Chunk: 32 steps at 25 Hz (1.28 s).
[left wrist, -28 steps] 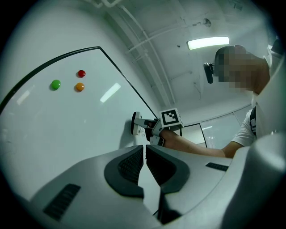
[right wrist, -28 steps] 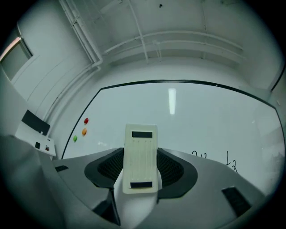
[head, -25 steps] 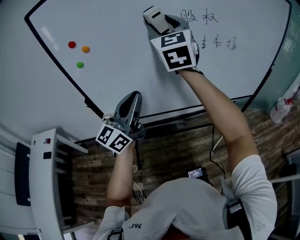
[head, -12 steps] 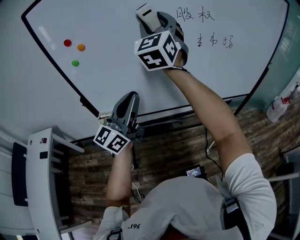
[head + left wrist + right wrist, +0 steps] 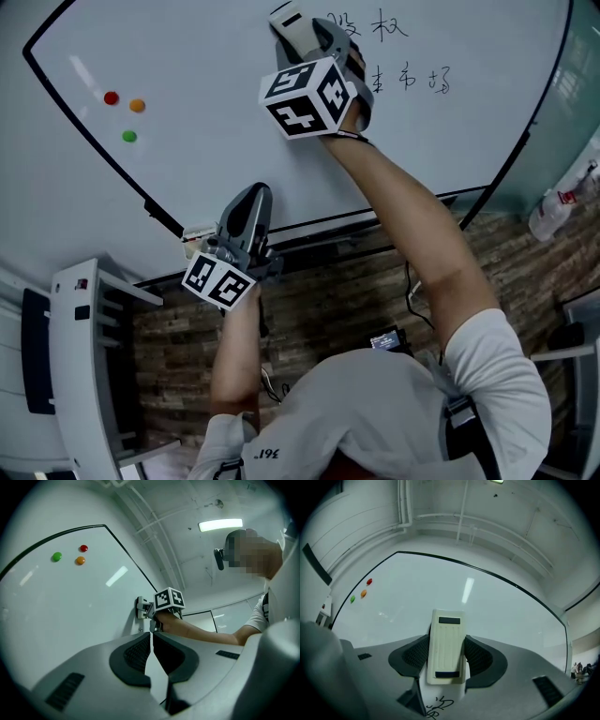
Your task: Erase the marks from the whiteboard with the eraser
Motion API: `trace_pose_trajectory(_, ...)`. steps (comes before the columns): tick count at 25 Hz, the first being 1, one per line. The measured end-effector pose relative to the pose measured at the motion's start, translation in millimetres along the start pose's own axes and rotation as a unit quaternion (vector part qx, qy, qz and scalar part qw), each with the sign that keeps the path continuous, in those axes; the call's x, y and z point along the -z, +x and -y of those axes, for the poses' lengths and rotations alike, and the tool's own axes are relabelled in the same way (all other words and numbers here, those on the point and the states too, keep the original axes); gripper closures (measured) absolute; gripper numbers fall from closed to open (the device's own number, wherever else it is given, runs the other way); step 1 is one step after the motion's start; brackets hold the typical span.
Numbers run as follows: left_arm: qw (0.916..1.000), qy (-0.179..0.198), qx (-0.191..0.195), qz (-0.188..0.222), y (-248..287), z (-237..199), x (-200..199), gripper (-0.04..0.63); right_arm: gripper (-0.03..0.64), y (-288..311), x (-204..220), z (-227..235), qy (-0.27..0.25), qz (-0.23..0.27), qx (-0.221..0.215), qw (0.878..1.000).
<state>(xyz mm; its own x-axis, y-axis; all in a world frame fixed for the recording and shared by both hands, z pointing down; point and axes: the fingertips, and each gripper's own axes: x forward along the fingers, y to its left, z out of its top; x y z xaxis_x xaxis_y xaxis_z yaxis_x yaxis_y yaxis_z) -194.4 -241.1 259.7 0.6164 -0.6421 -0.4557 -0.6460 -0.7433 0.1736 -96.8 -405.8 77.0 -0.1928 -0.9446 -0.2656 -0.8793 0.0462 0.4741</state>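
My right gripper (image 5: 446, 654) has its jaws closed on the cream rectangular plastic eraser (image 5: 446, 641), one black pad on each long side. The eraser's felt face is turned to the white glossy whiteboard (image 5: 234, 112). In the left gripper view it seems to lie flat against the board, but it is small there and I cannot be sure.

My left gripper (image 5: 151, 641) holds nothing. Its jaws are almost together, with only a thin slit between them. In the head view it hangs low at the centre left, at the board's lower black edge.

In the upper middle of the head view, the eraser is just left of the black handwritten marks (image 5: 375, 26), and a second row (image 5: 408, 80) is below them. Both rows read whole, so I judge the erasing has hardly started and all the writing is left to wipe. The three small round magnets (image 5: 128, 136), red, orange and green, sit far off at the upper left.
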Motion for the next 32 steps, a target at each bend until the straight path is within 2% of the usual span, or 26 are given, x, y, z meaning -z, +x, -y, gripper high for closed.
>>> trace_pose_trajectory(13,0.9993,-0.003,0.032,-0.020,46,33,27,0.588,0.367,-10,49,94,0.028,-0.019,0.025,0.999)
trace_pose_trajectory(19,0.9989,0.000,0.039,-0.027,59,43,33,0.588,0.367,-15,67,129,0.033,-0.029,0.030,0.999)
trace_pose_trajectory(32,0.9979,0.000,0.050,-0.041,77,55,48,0.588,0.367,-28,116,205,0.037,-0.062,0.071,0.995)
